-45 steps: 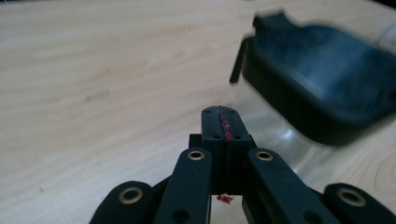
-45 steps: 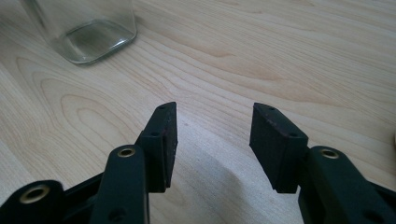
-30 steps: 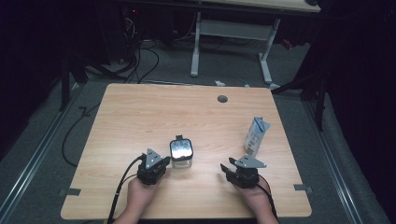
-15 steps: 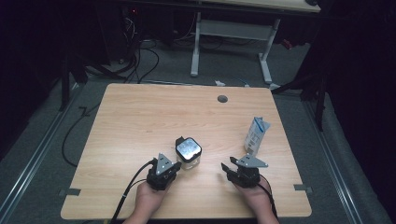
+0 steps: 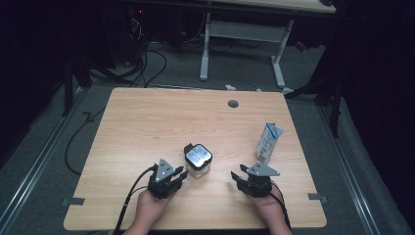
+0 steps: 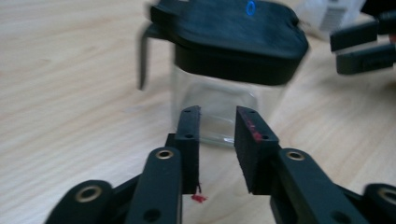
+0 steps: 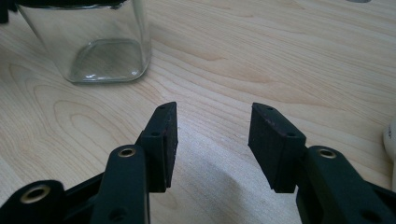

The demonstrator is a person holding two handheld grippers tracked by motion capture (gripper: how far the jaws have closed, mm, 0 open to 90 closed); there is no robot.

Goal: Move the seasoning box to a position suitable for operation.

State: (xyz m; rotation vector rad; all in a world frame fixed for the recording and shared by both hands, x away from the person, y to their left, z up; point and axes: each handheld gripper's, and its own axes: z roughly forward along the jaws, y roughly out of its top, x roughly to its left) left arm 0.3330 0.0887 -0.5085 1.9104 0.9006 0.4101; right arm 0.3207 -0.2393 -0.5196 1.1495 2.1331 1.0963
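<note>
A square glass jar (image 5: 197,159) with a black lid stands near the table's front middle. My left gripper (image 5: 178,175) sits just left of it, low on the wood. In the left gripper view the jar (image 6: 224,42) rises right beyond the tips. My left gripper (image 6: 217,112) has just been opening its jaws; a narrow gap shows and nothing is between them. My right gripper (image 5: 240,177) rests right of the jar, open and empty. In the right gripper view my right gripper (image 7: 215,109) points over bare wood, with the jar (image 7: 93,42) at the upper left.
A blue and white carton (image 5: 268,142) stands upright at the right, just beyond my right gripper. A round cable hole (image 5: 233,103) lies near the table's (image 5: 147,127) far edge. The right gripper's jaws (image 6: 359,42) show beyond the jar. Cables trail on the floor at the left.
My left gripper has slid right, up to the jar, and its jaws have parted. The jar has shifted slightly to the right. The right gripper has kept still.
</note>
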